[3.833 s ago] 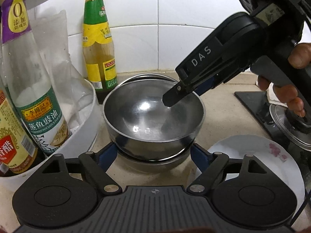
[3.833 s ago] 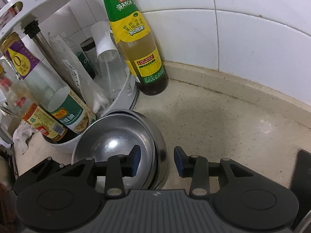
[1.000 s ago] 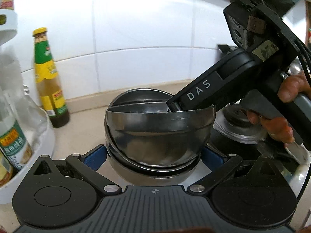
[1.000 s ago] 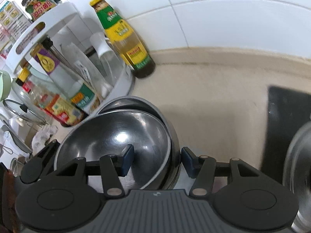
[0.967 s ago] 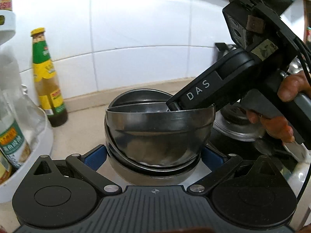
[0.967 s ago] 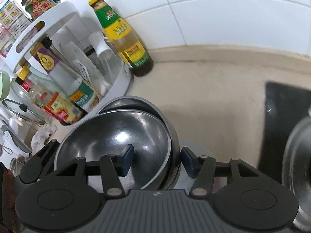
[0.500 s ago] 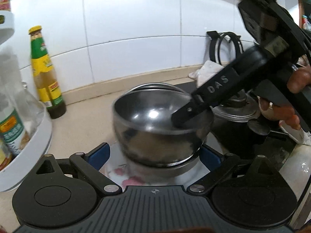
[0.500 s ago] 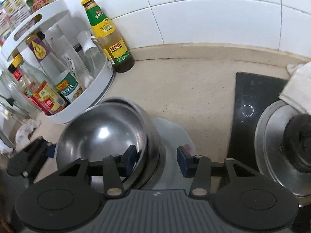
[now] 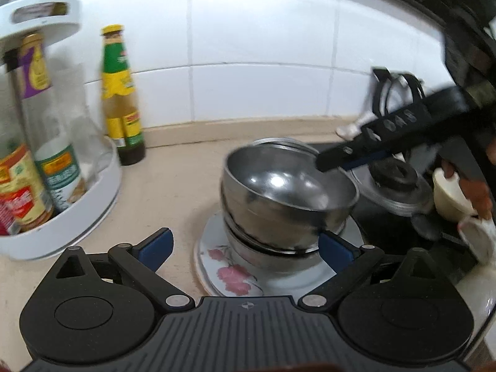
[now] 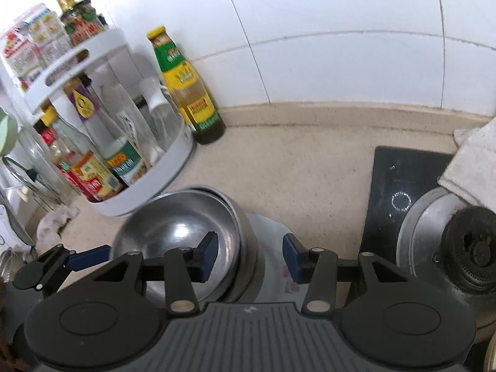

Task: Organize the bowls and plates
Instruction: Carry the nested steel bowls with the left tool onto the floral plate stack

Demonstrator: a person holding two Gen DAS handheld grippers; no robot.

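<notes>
A stack of nested steel bowls (image 9: 288, 198) rests on a white flowered plate (image 9: 235, 276) on the counter. My left gripper (image 9: 245, 246) is open, its blue pads either side of the stack's base, left pad well clear of it. My right gripper (image 10: 251, 259) is open with its jaws straddling the far rim of the bowls (image 10: 186, 229); one pad is inside the top bowl, the other over the plate (image 10: 272, 232). In the left wrist view the right gripper (image 9: 365, 155) reaches in from the right over the rim.
A white rotating rack (image 9: 77, 204) of sauce bottles stands at the left, with a green-and-yellow bottle (image 9: 122, 99) beside it by the tiled wall. A black cooktop (image 10: 396, 192) with a steel pot lid (image 10: 449, 241) lies to the right. A cream bowl (image 9: 449, 195) sits at far right.
The bowl stack was carried right from beside the rack and now rests on the flowered plate. Both grippers have opened wider and the left one has pulled back.
</notes>
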